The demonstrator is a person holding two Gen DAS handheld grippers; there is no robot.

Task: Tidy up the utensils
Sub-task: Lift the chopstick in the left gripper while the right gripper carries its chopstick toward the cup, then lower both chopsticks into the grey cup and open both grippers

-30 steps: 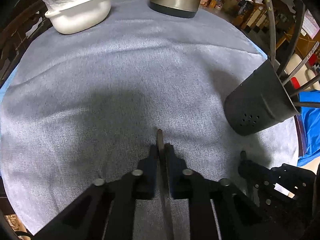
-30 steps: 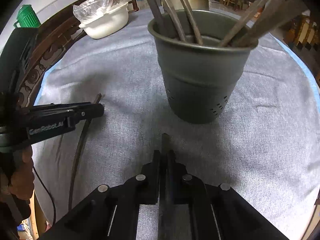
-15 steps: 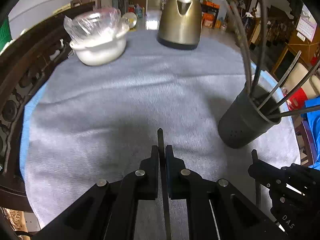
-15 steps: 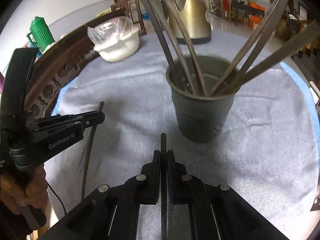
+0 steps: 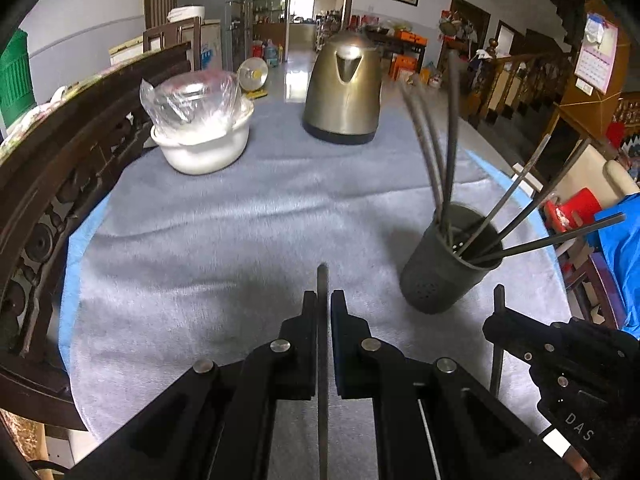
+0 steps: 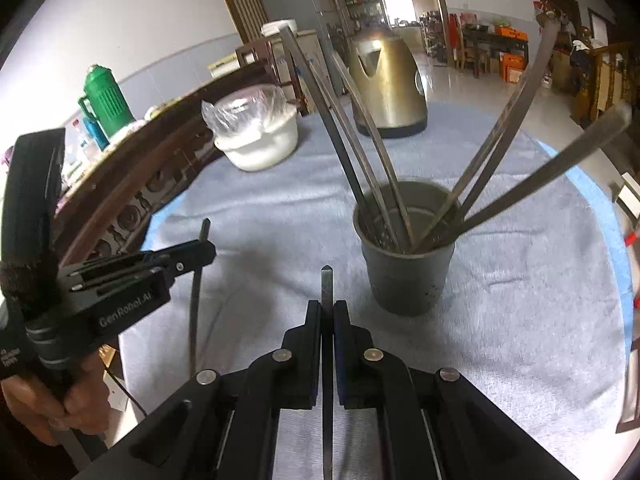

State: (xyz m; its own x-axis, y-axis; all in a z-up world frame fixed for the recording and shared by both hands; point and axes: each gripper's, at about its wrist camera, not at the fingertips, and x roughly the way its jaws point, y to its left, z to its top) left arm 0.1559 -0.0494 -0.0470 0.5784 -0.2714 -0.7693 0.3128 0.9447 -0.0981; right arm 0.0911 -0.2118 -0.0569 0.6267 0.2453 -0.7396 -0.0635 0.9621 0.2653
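My left tongs are clamped tight on a thin, flat metal utensil handle, and my right tongs pinch a second flat utensil the same way. Both hang above the round bench's nubby grey cloth. The tapered, perforated dark-grey holder stands upright just ahead of my right tongs, slim metal handles fanning from it, with a brushed-steel kettle and a plastic-wrapped white bowl beyond.

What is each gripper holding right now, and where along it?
Each grips one thin dark utensil near its upper end: left gripper on one utensil, right gripper on another. What kind cannot be told.
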